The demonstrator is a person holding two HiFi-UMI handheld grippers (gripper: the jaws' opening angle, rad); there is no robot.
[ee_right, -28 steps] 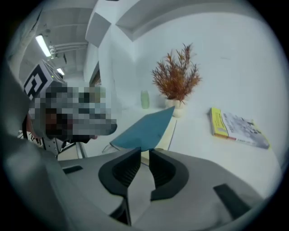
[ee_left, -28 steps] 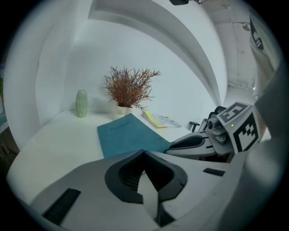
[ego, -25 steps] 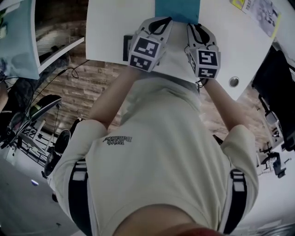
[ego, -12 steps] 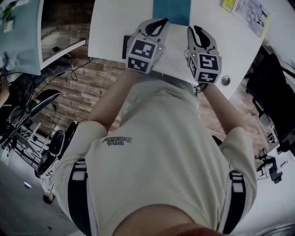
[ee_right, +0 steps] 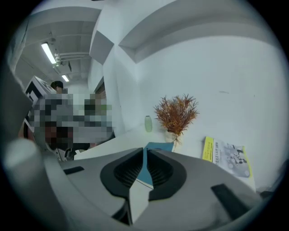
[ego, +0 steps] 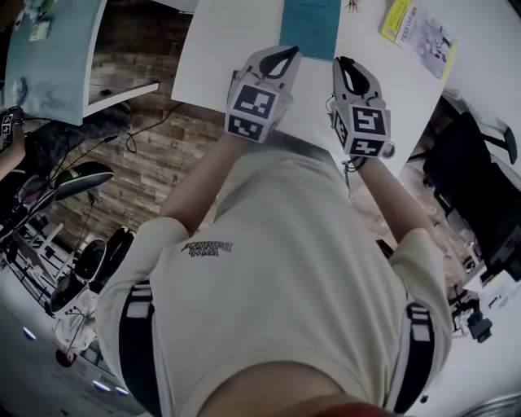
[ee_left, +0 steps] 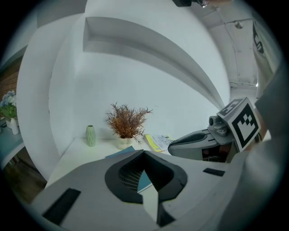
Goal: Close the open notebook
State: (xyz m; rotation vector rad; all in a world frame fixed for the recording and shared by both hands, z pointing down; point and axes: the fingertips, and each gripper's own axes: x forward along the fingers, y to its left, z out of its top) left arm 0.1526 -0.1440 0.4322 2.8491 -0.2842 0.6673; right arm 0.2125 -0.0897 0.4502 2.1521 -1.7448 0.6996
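The blue notebook (ego: 309,24) lies closed and flat on the white table (ego: 216,57); it also shows in the left gripper view (ee_left: 121,152) and the right gripper view (ee_right: 160,145). Both grippers hang in the air on my side of it, side by side, touching nothing. My left gripper (ego: 277,55) (ee_left: 144,152) has its tips together and holds nothing. My right gripper (ego: 348,65) (ee_right: 145,149) is closing. Only a thin slit is left between its pads, and nothing is in that slit.
Behind the notebook by the wall stand a dried plant in a white pot (ee_left: 128,124) (ee_right: 175,115) and a small green vase (ee_left: 90,135) (ee_right: 148,123). A yellow-edged booklet (ego: 415,28) (ee_right: 226,155) lies to the right. A black chair (ego: 476,175) stands off the table's right edge.
Both grippers have lifted up and away from the table, and more of the notebook now shows beyond their tips. The notebook has stayed flat where it was.
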